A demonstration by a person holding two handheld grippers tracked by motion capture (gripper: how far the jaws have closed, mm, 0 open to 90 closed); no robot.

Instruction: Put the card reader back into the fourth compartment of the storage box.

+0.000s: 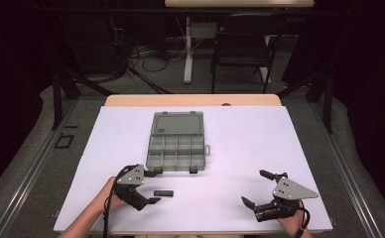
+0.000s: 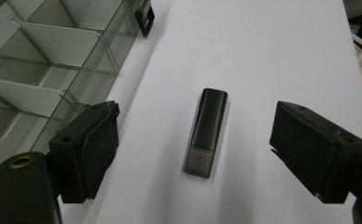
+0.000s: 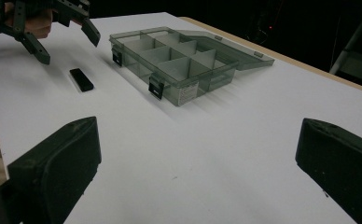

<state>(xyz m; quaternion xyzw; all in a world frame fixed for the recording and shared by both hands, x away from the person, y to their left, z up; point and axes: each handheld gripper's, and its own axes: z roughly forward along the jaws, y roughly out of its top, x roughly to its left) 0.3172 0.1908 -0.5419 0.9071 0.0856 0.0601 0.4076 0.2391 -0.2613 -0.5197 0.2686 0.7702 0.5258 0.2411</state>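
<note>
You see a small black stick (image 2: 206,133) with a see-through end. It lies flat on the white table (image 1: 240,144), just beside the open box (image 1: 176,144), not touching it.
</note>
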